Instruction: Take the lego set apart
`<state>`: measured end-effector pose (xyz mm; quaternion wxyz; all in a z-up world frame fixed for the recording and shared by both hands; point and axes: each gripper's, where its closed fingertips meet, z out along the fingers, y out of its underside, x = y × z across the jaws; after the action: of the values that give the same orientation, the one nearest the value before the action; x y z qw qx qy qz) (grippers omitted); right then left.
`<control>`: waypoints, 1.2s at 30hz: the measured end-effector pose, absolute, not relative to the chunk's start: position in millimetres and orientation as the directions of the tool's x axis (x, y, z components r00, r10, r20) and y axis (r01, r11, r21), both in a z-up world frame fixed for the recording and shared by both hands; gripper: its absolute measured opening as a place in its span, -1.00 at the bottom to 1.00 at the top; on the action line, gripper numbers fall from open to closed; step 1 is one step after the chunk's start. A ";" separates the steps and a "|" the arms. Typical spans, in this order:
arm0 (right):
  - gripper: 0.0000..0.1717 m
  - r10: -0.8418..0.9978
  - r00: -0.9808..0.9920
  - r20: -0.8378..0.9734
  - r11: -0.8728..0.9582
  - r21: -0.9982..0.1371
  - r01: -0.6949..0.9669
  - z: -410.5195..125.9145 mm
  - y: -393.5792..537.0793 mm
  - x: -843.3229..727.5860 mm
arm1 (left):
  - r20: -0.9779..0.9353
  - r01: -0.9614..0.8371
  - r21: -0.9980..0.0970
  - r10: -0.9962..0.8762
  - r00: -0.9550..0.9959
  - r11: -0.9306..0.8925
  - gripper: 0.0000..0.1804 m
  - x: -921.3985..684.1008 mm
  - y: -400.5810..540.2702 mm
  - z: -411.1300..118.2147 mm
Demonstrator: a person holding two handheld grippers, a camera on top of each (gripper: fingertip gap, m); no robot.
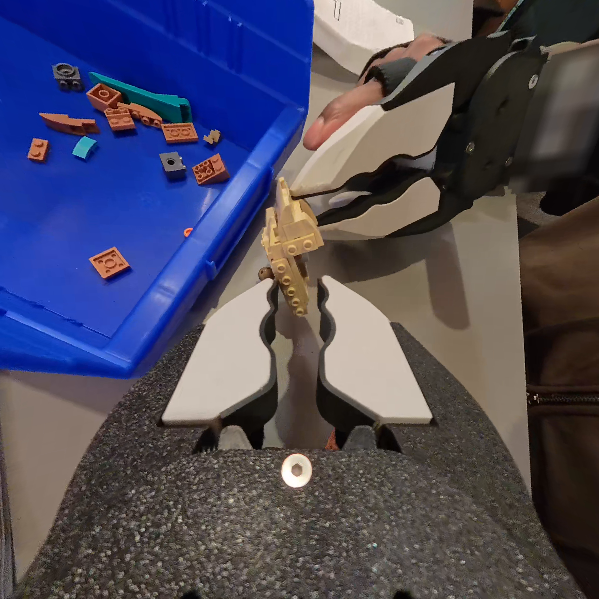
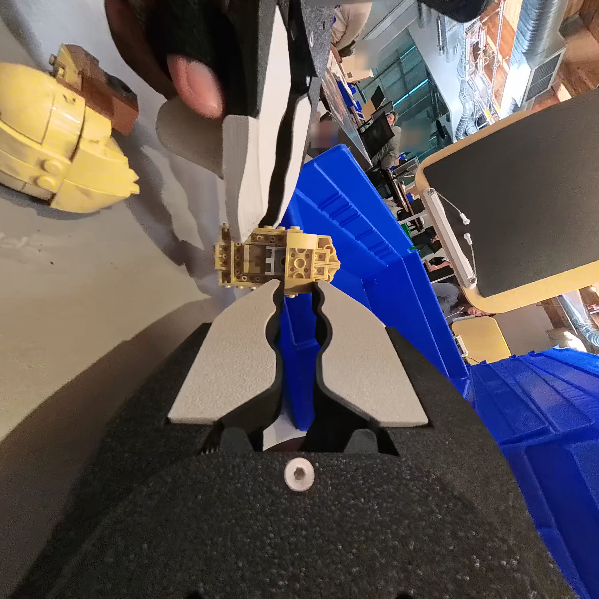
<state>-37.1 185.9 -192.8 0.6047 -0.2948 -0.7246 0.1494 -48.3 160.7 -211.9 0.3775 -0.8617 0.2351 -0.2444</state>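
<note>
A small tan brick assembly [image 1: 293,233] hangs above the grey table [image 1: 421,291], beside the rim of a blue bin [image 1: 227,210]. My right gripper [image 1: 304,209] comes in from the right and is shut on the assembly's upper part. In the right wrist view my right gripper [image 2: 296,283] pinches the tan assembly [image 2: 301,259] between both pads. My left gripper [image 1: 298,282] is open. The assembly's studded plate stands between its fingers, with a gap at the right pad. In the right wrist view my left gripper [image 2: 259,228] is at the assembly's far edge.
The bin holds several loose brown bricks [image 1: 110,262], dark grey bricks [image 1: 173,163] and a teal tool [image 1: 142,97]. A larger tan and brown model [image 2: 58,136] lies on the table. A person's finger [image 1: 337,120] rests on the right gripper. More blue bins [image 2: 534,421] stand nearby. My two grippers' fingertips are within a few centimetres of each other.
</note>
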 end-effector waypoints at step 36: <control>-0.81 0.798 -0.179 0.575 0.591 -0.805 0.048 -175.8 164.2 -36.6 | -0.091 -0.479 -0.677 -0.581 0.808 -0.559 -0.71 -67.1 165.1 -229.6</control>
<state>-36.6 164.2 -175.8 0.5630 -0.3059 -0.6918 0.3331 -67.1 165.1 -229.6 0.3602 -0.8801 0.3011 -0.0714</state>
